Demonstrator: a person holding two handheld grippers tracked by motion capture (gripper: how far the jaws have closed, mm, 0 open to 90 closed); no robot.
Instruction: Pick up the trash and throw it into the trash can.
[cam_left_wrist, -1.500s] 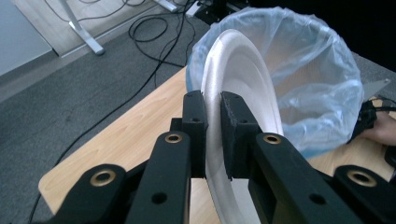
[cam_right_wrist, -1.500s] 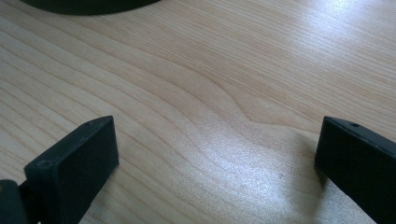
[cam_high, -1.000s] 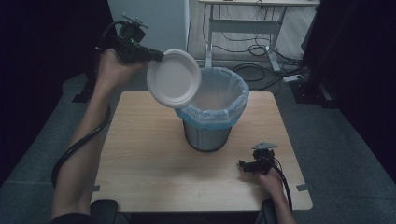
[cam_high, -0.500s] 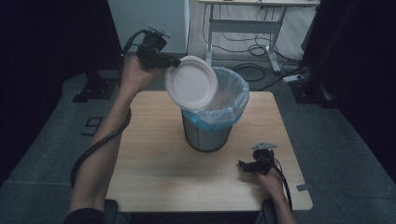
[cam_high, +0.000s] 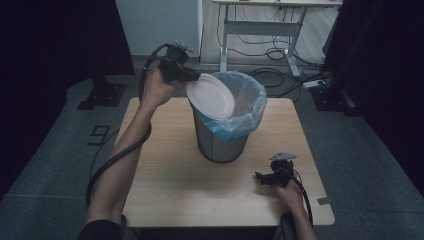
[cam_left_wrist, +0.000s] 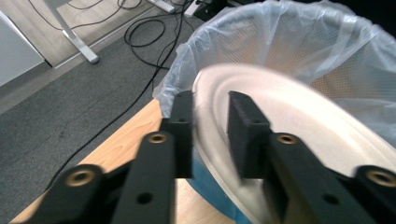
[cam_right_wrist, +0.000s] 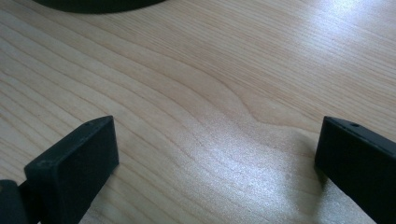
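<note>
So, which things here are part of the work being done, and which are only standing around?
Part of the work:
- white plate, its rim between the left gripper jaws, which have just been opening
- lined waste bin, with the plate at its mouth

Only standing around:
- right gripper, open and holding nothing, low over the wooden table
- cables and desk frame behind the table

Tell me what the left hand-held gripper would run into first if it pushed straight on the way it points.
Most likely the clear bag lining the bin. The left hand-held gripper points over the near rim into the bin's mouth, its jaws just opening with the white plate between them. Depth is unclear, so this is a guess.
</note>
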